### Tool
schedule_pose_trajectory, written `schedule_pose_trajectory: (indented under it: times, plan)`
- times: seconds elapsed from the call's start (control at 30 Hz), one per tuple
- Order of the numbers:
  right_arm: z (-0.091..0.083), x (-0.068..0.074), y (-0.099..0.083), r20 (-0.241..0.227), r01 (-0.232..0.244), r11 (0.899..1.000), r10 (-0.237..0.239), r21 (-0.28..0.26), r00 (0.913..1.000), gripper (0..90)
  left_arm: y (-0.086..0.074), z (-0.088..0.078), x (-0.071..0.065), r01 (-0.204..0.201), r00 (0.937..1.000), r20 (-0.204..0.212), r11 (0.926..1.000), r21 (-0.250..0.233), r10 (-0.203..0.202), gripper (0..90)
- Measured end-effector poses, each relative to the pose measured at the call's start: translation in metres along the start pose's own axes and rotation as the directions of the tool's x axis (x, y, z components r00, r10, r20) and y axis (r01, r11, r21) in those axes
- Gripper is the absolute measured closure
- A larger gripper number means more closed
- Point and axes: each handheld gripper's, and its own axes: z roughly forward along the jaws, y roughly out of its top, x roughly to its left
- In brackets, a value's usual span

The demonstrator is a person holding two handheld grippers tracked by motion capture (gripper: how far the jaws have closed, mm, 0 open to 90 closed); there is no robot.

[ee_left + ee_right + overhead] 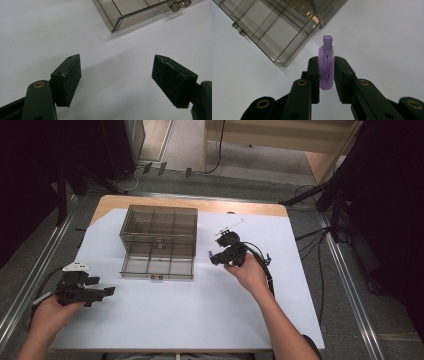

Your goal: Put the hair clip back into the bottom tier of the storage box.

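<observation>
Right gripper view, item one: purple hair clip (326, 66), pinched between the pads of my right gripper (326, 75) at centre frame, held over the white sheet (387, 37). In the high view the clip (211, 254) shows as a small purple spot at the jaw end of the right gripper (215, 256), centre of frame, just right of the box

Item two: smoked clear organiser box (158, 241) with divided compartments, upper centre of the high view; its corner sits at upper left of the right gripper view (279, 62). A lower drawer stands pulled toward the bottom of the frame, latch at its front edge

Item three: left gripper (102, 291), lower left of the high view, jaws spread wide with nothing between the pads (72, 80), hovering over bare sheet near the box corner (117, 25)

Handling note, my judgement: I take the step to be carrying the clip to an open compartment. I would keep the pinch firm, come over the chosen cell squarely, lower before letting go, and hold the left gripper ready to steady the box

Orientation: clip's long axis runs along the jaws, lengthwise out of the grip; its squared hinge tab points away from the gripper, toward the top of the right gripper view, rounded end back between the pads
</observation>
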Motion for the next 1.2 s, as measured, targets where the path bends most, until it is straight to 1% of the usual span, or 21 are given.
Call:
schedule_pose_trajectory:
  times: [0.07, 0.13, 0.17, 0.23, 0.27, 0.47, 0.53, 0.6, 0.8, 0.87, 1.13, 1.2]
  plan:
    - [0.000, 0.001, 0.000, -0.001, 0.007, 1.000, -0.007, -0.002, 1.0000, 77.1, 0.000, 0.000, 0.000, 0.002, 1.0000, 0.001, 1.0000, 0.000, -0.002, 24.3]
    - [0.001, 0.005, 0.001, -0.010, 0.011, 1.000, -0.011, -0.014, 0.9999, 77.0, 0.000, 0.000, 0.000, 0.002, 1.0000, -0.003, 1.0000, -0.003, -0.002, 24.3]
    - [0.001, 0.005, 0.001, -0.010, 0.011, 1.000, -0.011, -0.014, 0.9999, 77.0, 0.000, 0.000, 0.000, 0.002, 1.0000, -0.003, 1.0000, -0.003, -0.002, 24.3]
    - [0.000, 0.008, 0.002, -0.010, 0.020, 1.000, -0.020, -0.021, 0.9997, 77.0, 0.000, 0.001, -0.001, 0.001, 1.0000, -0.005, 1.0000, -0.005, -0.001, 24.3]
    - [0.001, 0.011, 0.003, -0.017, 0.024, 0.999, -0.024, -0.029, 0.9996, 77.0, 0.000, 0.001, -0.001, 0.001, 1.0000, -0.005, 1.0000, -0.005, -0.001, 24.3]
    - [0.003, 0.018, 0.004, -0.026, 0.033, 0.999, -0.034, -0.031, 0.9991, 77.1, 0.000, 0.001, -0.001, -0.004, 1.0000, -0.002, 1.0000, -0.004, 0.004, 24.3]
    - [0.004, 0.022, 0.005, -0.032, 0.041, 0.998, -0.043, -0.039, 0.9986, 77.1, 0.001, 0.001, -0.001, -0.004, 1.0000, -0.003, 1.0000, -0.007, 0.004, 24.4]
    - [0.005, 0.023, 0.006, -0.032, 0.046, 0.998, -0.048, -0.046, 0.9984, 77.1, 0.001, 0.001, -0.001, -0.005, 1.0000, -0.002, 1.0000, -0.007, 0.005, 24.3]
    - [0.007, 0.029, 0.008, -0.040, 0.049, 0.998, -0.051, -0.047, 0.9979, 77.1, 0.002, 0.003, -0.003, -0.012, 0.9999, 0.002, 0.9999, -0.001, 0.012, 24.3]
    - [0.008, 0.030, 0.009, -0.043, 0.059, 0.997, -0.062, -0.048, 0.9972, 77.1, 0.002, 0.003, -0.003, -0.010, 0.9999, -0.002, 0.9999, -0.008, 0.010, 24.3]
    - [0.014, 0.037, 0.013, -0.057, 0.071, 0.997, -0.074, -0.040, 0.9956, 77.1, 0.001, 0.002, -0.003, -0.009, 1.0000, 0.004, 1.0000, -0.003, 0.009, 24.3]
    - [0.016, 0.038, 0.015, -0.062, 0.074, 0.996, -0.077, -0.039, 0.9951, 77.1, 0.000, 0.002, -0.004, -0.010, 0.9999, -0.004, 0.9999, -0.010, 0.010, 24.3]
